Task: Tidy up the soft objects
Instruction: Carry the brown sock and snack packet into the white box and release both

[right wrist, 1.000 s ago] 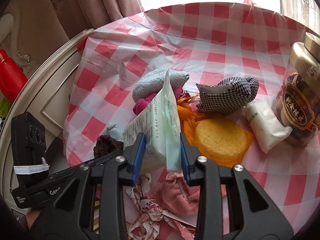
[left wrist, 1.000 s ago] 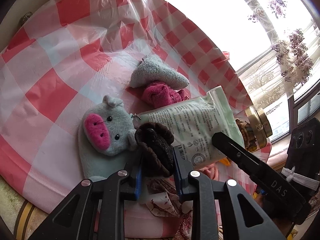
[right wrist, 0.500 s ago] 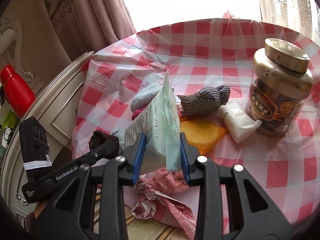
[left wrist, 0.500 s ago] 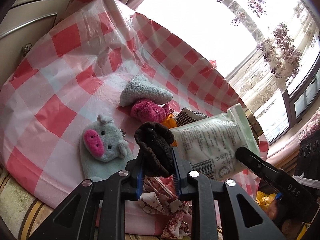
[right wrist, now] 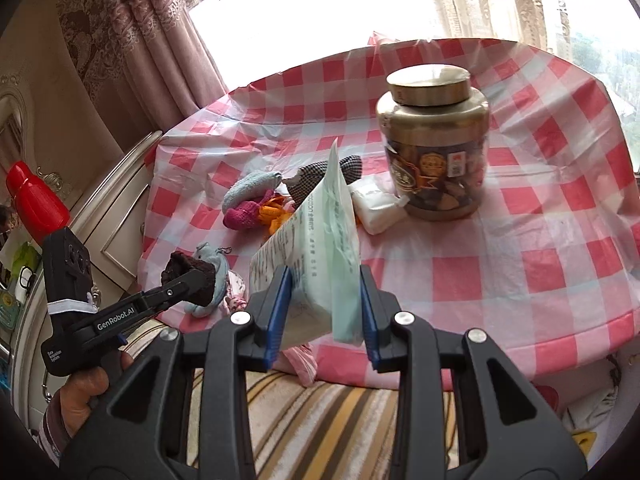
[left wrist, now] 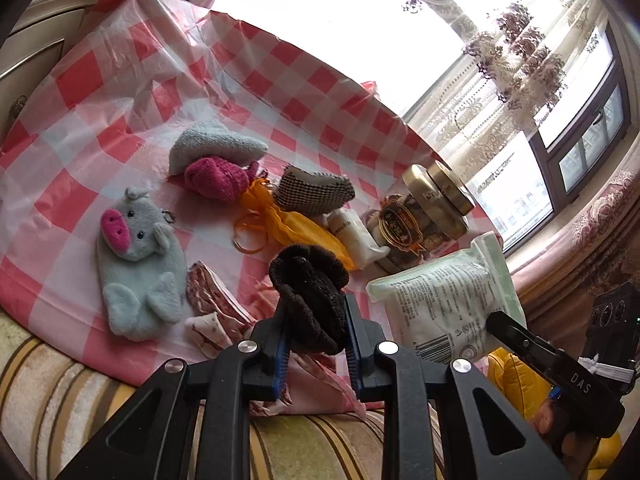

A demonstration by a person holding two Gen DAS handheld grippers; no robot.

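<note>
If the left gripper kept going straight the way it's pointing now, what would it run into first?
Probably the orange fabric on the checked tablecloth, just beyond the dark brown sock in the left gripper; depth is uncertain.

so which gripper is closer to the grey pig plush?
Left. The left gripper holds a dark sock just beside the pig plush; the right gripper is further off, past the left one.

We see a bunched dark brown knitted sock (left wrist: 310,296) raised off the red-checked tablecloth (left wrist: 120,92), and a soft pale green wipes pack (right wrist: 316,248) standing on edge above it. A grey plush pig (left wrist: 138,264) lies flat near the cloth's front edge.
</note>
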